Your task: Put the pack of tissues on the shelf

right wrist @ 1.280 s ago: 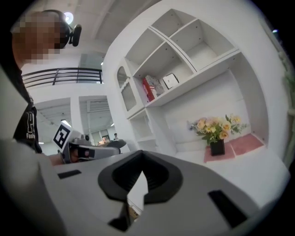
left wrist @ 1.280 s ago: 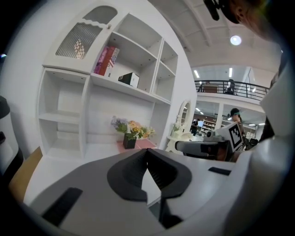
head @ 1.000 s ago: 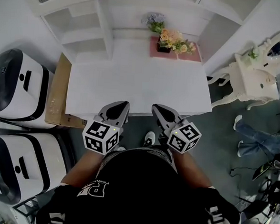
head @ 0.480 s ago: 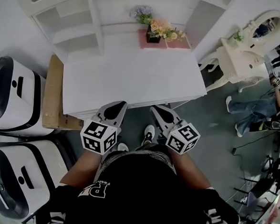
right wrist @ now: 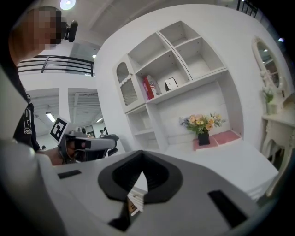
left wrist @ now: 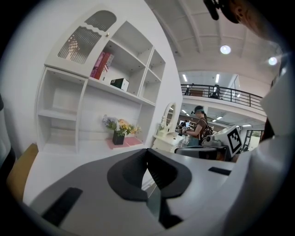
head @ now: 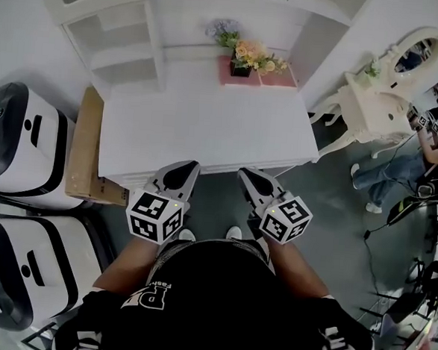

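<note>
Clearly, both tongs are closed and hold nothing: the left gripper (head: 190,165) and the right gripper (head: 245,172) have their jaws pressed together, near the front edge of the white table (head: 207,125). The pink pack of tissues (head: 280,77) lies at the table's far side, just beside the flower pot (head: 240,69), below the white shelf (head: 126,52) and well apart from both grippers.

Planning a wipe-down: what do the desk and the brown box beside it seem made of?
Desk: probably painted wood or board; smooth, even matte white, moulded front edge. Box: apparently cardboard; dull tan, flat faces, sharp folded edges.
</note>
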Motion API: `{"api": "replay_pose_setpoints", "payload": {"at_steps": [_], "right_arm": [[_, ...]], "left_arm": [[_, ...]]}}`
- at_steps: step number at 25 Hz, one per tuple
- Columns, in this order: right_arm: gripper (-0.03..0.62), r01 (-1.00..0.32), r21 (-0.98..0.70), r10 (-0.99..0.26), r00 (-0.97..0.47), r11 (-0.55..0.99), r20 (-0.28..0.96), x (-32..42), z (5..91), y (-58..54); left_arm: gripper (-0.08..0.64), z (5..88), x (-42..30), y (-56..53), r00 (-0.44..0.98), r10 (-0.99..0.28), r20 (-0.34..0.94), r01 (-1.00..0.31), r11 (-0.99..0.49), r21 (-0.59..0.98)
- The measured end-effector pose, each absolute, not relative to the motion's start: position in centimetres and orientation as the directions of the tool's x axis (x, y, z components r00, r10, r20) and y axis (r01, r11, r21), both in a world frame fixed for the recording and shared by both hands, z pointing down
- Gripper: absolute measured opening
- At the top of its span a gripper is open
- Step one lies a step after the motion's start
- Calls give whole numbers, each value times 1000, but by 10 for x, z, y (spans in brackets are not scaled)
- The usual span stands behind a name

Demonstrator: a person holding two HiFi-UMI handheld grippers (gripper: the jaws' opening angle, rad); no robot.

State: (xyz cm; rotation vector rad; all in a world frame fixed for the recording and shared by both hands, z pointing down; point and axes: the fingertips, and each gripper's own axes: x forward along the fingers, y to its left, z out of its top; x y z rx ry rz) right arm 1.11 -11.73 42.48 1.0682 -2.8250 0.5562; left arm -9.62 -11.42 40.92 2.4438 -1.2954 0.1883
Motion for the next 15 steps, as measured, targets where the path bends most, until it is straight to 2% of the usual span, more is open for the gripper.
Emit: {"api": "replay_pose_setpoints", "payload": {"at_steps": [15], "right_arm": [[8, -613, -286, -586, -789, 736, 185, 56, 421, -112]], "left_arm": [[14, 404, -48, -114, 529, -802, 278, -847, -475, 241]]}}
